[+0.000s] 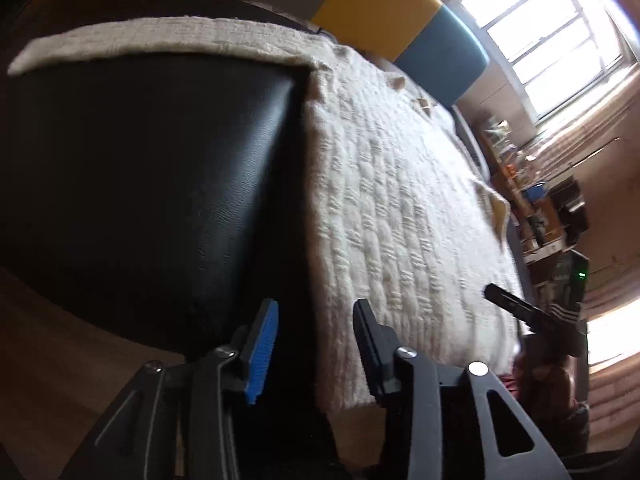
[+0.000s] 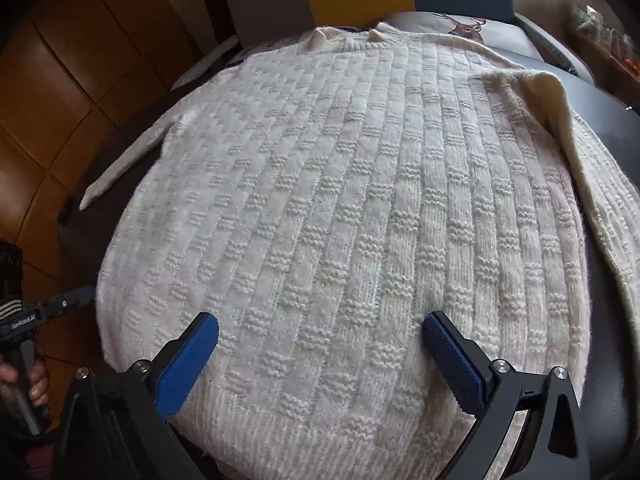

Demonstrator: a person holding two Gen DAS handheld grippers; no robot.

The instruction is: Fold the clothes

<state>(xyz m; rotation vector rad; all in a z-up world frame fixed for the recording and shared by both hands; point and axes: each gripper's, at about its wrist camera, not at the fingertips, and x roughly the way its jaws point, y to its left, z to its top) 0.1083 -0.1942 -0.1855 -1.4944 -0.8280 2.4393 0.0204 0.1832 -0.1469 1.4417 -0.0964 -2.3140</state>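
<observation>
A cream knit sweater (image 2: 344, 208) lies spread flat across a black padded surface (image 1: 152, 184), as the left gripper (image 1: 316, 344) and right gripper (image 2: 320, 360) hover above its hem, jaws apart and empty

A small white label (image 2: 23, 315) on the black body of the left gripper (image 2: 76, 300), at nine o'clock in the right wrist view, carries print too blurred to read with certainty. Nothing else bears legible text.
</observation>
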